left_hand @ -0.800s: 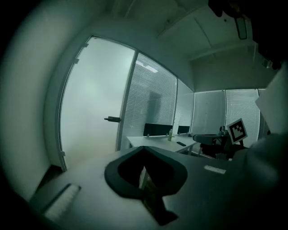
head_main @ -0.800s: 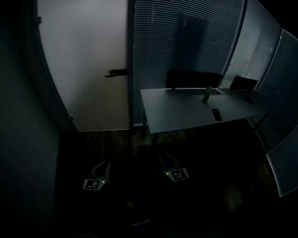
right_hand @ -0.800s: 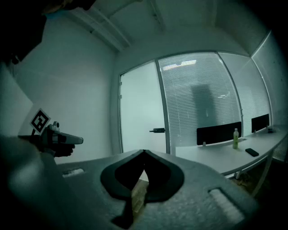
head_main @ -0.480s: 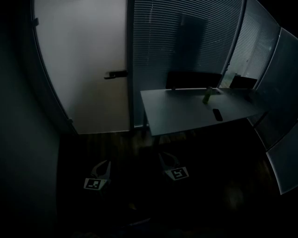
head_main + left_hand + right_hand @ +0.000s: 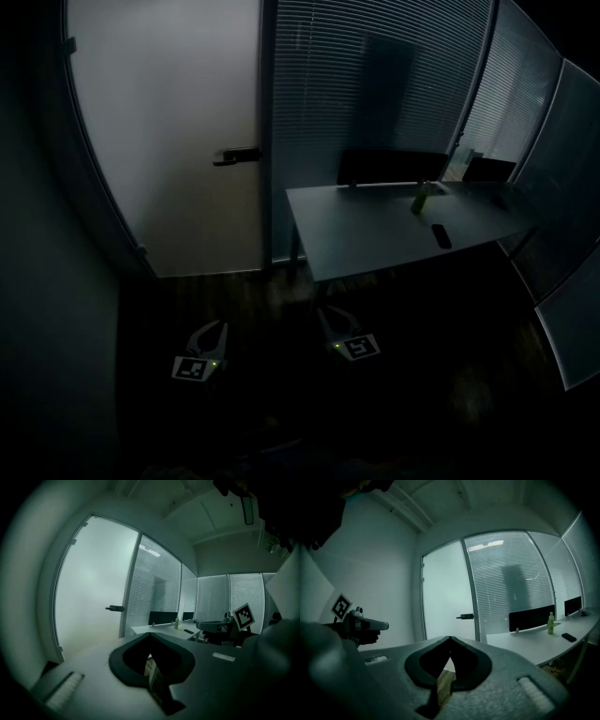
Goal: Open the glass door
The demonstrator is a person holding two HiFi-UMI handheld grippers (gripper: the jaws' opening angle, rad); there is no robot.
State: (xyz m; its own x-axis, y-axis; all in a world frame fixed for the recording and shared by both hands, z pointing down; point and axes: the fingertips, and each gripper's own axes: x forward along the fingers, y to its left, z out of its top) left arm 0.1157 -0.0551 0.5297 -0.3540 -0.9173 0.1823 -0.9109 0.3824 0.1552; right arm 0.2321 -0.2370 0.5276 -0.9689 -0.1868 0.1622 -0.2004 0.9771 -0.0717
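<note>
Head view: I have the left gripper (image 5: 212, 326) and right gripper (image 5: 330, 316) both pinched fully together, holding nothing. The glass door (image 5: 169, 141) stands well apart at twelve o'clock, its handle (image 5: 236, 157) untouched.

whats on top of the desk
On the desk: a green bottle, a small dark flat device, and dark screens along its far edge. Anything behind those screens is hidden.
</note>
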